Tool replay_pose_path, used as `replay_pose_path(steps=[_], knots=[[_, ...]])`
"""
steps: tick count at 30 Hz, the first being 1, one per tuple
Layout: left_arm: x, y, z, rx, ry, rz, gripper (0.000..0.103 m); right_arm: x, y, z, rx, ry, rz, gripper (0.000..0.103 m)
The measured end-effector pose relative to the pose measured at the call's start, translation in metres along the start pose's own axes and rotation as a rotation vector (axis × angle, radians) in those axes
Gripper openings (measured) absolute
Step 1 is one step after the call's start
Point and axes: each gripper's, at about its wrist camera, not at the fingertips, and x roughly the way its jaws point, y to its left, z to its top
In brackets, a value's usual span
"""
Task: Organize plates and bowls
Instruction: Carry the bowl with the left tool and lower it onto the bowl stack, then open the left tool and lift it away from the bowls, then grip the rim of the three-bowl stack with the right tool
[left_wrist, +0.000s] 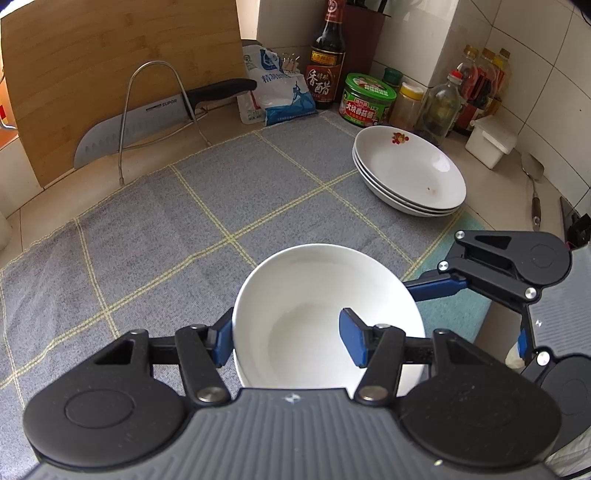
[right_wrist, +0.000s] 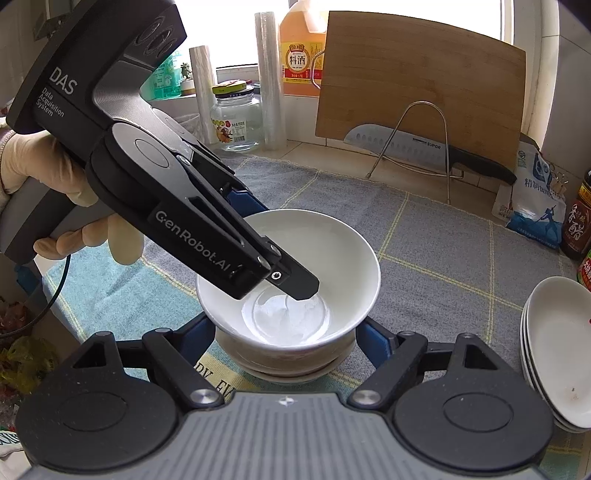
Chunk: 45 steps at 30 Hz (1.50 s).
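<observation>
A white bowl (left_wrist: 317, 306) (right_wrist: 291, 266) sits nested in another bowl (right_wrist: 280, 360) near the front of the grey checked cloth (left_wrist: 166, 236). My left gripper (left_wrist: 290, 341) straddles the bowl's near wall, one finger inside and one outside; in the right wrist view its inner finger (right_wrist: 295, 280) reaches into the bowl. Its jaws stand a little apart around the thin wall. My right gripper (right_wrist: 284, 339) is open, its blue pads on either side of the lower bowl, apart from it. A stack of three white plates (left_wrist: 410, 173) (right_wrist: 557, 350) lies to the right.
A bamboo cutting board (left_wrist: 122, 70) and a knife (left_wrist: 140, 122) in a wire rack stand at the back. Sauce bottles (left_wrist: 327, 55), jars, a salt bag (left_wrist: 277, 88) and a white box (left_wrist: 489, 142) line the back right. A glass jar (right_wrist: 236, 118) and a wine jug (right_wrist: 301, 48) stand by the window.
</observation>
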Motion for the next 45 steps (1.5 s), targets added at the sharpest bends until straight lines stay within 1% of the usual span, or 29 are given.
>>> replay_pose_path(steps=[10, 12, 13, 16, 17, 18, 21, 23, 26, 27, 28, 29, 30, 32, 35, 39, 40, 41, 43, 44, 45], knots=[[0.0, 0.001, -0.002, -0.004, -0.009, -0.004, 0.058, 0.001, 0.001, 0.0, -0.012, 0.005, -0.004, 0.087], [-0.001, 0.001, -0.002, -0.003, -0.01, -0.008, 0.059, 0.002, 0.002, 0.001, -0.014, 0.005, -0.006, 0.087], [0.0, 0.001, -0.002, -0.002, -0.011, -0.009, 0.061, 0.002, 0.002, 0.001, -0.015, 0.006, -0.006, 0.088], [0.001, 0.001, -0.002, -0.003, -0.012, -0.007, 0.067, 0.003, 0.003, 0.0, -0.02, 0.011, 0.0, 0.093], [0.001, 0.002, -0.003, 0.001, -0.014, -0.007, 0.068, 0.002, 0.004, -0.001, -0.025, 0.001, 0.001, 0.1], [0.001, 0.003, -0.003, 0.003, -0.016, -0.005, 0.068, 0.0, 0.005, -0.001, -0.029, -0.014, 0.003, 0.103], [-0.003, 0.005, -0.004, -0.003, -0.035, 0.01, 0.071, -0.005, 0.007, 0.001, -0.044, -0.04, 0.012, 0.103], [-0.006, 0.007, -0.005, -0.004, -0.051, 0.018, 0.075, -0.005, 0.006, 0.002, -0.051, -0.04, 0.009, 0.103], [-0.013, 0.008, -0.006, -0.001, -0.077, 0.031, 0.077, -0.006, 0.007, 0.001, -0.06, -0.042, 0.016, 0.103], [-0.015, 0.009, -0.007, -0.005, -0.088, 0.037, 0.079, -0.006, 0.007, 0.0, -0.064, -0.043, 0.018, 0.103], [-0.018, 0.01, -0.008, -0.009, -0.1, 0.041, 0.084, -0.007, 0.007, 0.0, -0.068, -0.044, 0.017, 0.103], [-0.021, 0.01, -0.009, -0.013, -0.115, 0.04, 0.086, -0.007, 0.008, 0.0, -0.075, -0.046, 0.013, 0.103], [-0.025, 0.011, -0.01, -0.018, -0.132, 0.039, 0.086, -0.007, 0.008, 0.0, -0.08, -0.045, 0.01, 0.103], [-0.032, 0.011, -0.011, -0.029, -0.161, 0.042, 0.091, -0.006, 0.008, 0.0, -0.092, -0.039, 0.017, 0.103], [-0.045, 0.012, -0.013, -0.044, -0.208, 0.057, 0.093, -0.008, 0.008, 0.0, -0.114, -0.037, 0.027, 0.103], [-0.068, 0.009, -0.018, -0.093, -0.304, 0.1, 0.094, -0.017, 0.006, 0.0, -0.147, -0.064, 0.039, 0.103], [-0.076, 0.008, -0.019, -0.108, -0.338, 0.113, 0.095, -0.021, 0.004, 0.0, -0.155, -0.077, 0.041, 0.103], [-0.082, 0.006, -0.02, -0.118, -0.366, 0.125, 0.1, -0.026, 0.002, 0.001, -0.167, -0.094, 0.047, 0.103], [-0.092, 0.002, -0.022, -0.133, -0.408, 0.159, 0.102, -0.035, -0.002, 0.002, -0.189, -0.136, 0.055, 0.103], [-0.094, 0.0, -0.023, -0.135, -0.398, 0.175, 0.102, -0.039, -0.005, 0.002, -0.205, -0.153, 0.069, 0.103], [-0.093, -0.002, -0.024, -0.132, -0.377, 0.188, 0.102, -0.04, -0.008, 0.003, -0.228, -0.15, 0.09, 0.103]])
